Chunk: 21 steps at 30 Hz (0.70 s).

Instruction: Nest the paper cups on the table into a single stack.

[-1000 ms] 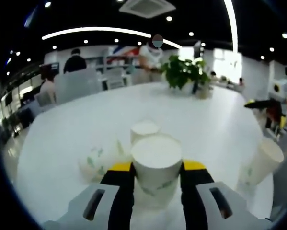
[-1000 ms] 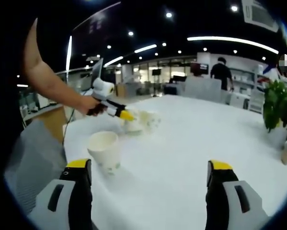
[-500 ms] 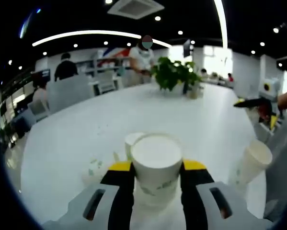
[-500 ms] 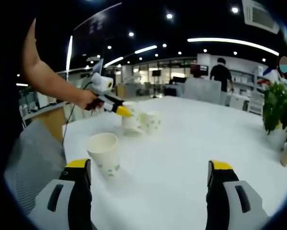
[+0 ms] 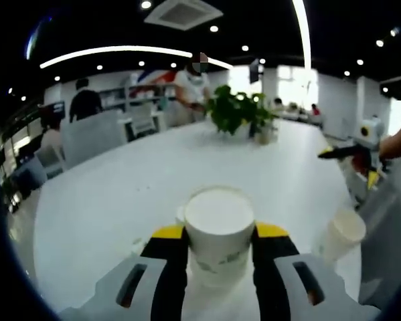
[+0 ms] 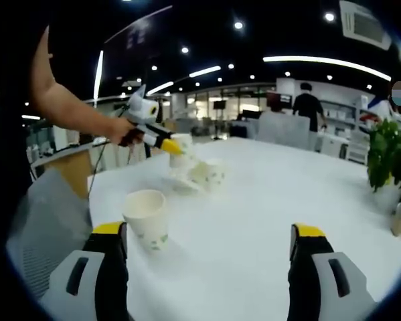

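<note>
My left gripper (image 5: 219, 234) is shut on a white paper cup (image 5: 219, 215) with green print, its open mouth facing the camera. In the right gripper view that left gripper (image 6: 168, 143) holds the cup (image 6: 181, 151) in the air over two cups lying on the white table (image 6: 267, 200); one lying cup (image 6: 211, 173) shows clearly. An upright cup (image 6: 146, 217) stands just ahead of my right gripper (image 6: 209, 267), which is open with nothing between its jaws. The same upright cup (image 5: 341, 233) is at the right in the left gripper view, below the right gripper (image 5: 349, 164).
A potted green plant (image 5: 235, 110) stands at the table's far side, also seen as the plant (image 6: 389, 157) at the right edge. Chairs and people are beyond the table. The person's arm (image 6: 66, 114) reaches in from the left.
My left gripper has lifted its cup up and away from the two lying cups, which have dropped behind it. The right gripper has stayed still and open.
</note>
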### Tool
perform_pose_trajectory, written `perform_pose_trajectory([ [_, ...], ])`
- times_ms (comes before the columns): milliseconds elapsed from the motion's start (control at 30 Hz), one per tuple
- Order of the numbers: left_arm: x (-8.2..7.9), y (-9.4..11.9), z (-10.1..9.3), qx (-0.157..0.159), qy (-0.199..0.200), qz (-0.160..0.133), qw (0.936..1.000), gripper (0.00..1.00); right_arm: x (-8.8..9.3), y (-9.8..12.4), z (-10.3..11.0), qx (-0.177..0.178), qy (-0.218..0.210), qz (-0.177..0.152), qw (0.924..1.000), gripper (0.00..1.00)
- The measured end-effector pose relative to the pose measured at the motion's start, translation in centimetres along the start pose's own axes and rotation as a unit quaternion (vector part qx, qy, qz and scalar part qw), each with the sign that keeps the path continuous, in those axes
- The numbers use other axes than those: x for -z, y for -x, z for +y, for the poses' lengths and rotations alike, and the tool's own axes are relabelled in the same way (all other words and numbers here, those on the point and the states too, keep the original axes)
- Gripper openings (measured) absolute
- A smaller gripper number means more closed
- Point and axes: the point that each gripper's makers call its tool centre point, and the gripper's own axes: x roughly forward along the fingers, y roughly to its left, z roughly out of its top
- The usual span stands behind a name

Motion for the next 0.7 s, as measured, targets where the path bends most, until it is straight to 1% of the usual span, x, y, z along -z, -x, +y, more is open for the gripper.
perform_pose_trajectory([
  [333,-1.9,0.9,0.4,0.002,-0.006,-0.008,0.9999,0.36,-0.9,0.2,-0.6,0.003,-0.002,-0.012,0.9999,1.00],
  [400,-2.1,0.9,0.3,0.004,-0.006,-0.009,0.9999,0.36,-1.0,0.2,-0.7,0.003,-0.007,-0.013,0.9999,1.00],
  [700,-2.9,1.1,-0.6,0.014,-0.011,-0.012,0.9998,0.36,-1.4,0.3,-0.6,0.002,-0.004,-0.018,0.9998,1.00],
])
